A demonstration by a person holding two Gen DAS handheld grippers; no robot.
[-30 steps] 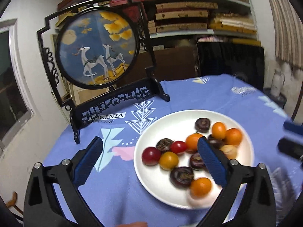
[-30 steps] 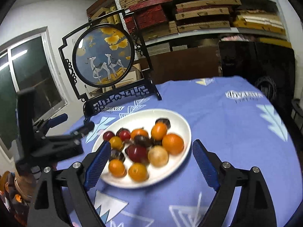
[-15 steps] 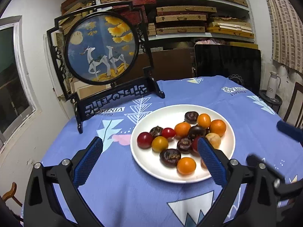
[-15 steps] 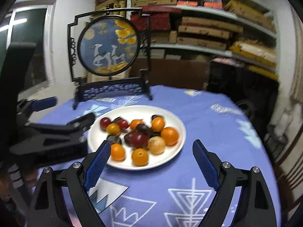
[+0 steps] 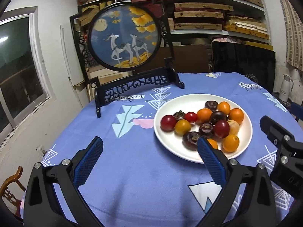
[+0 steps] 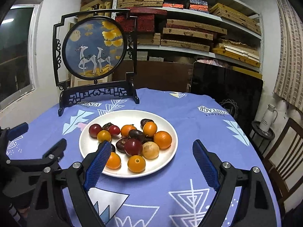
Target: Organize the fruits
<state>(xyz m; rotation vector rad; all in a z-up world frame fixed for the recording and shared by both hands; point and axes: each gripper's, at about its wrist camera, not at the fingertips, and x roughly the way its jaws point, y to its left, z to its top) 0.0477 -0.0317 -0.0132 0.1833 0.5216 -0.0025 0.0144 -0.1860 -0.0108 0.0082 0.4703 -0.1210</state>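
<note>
Above the plate, both grippers gape, empty.

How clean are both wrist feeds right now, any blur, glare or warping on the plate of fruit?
Left wrist: sharp, the plate and fruit crisp, shelves bowed by fisheye, corners dark. Right wrist: equally sharp, small highlights on the fruit, no washout on the plate; the window at left is dark.
</note>
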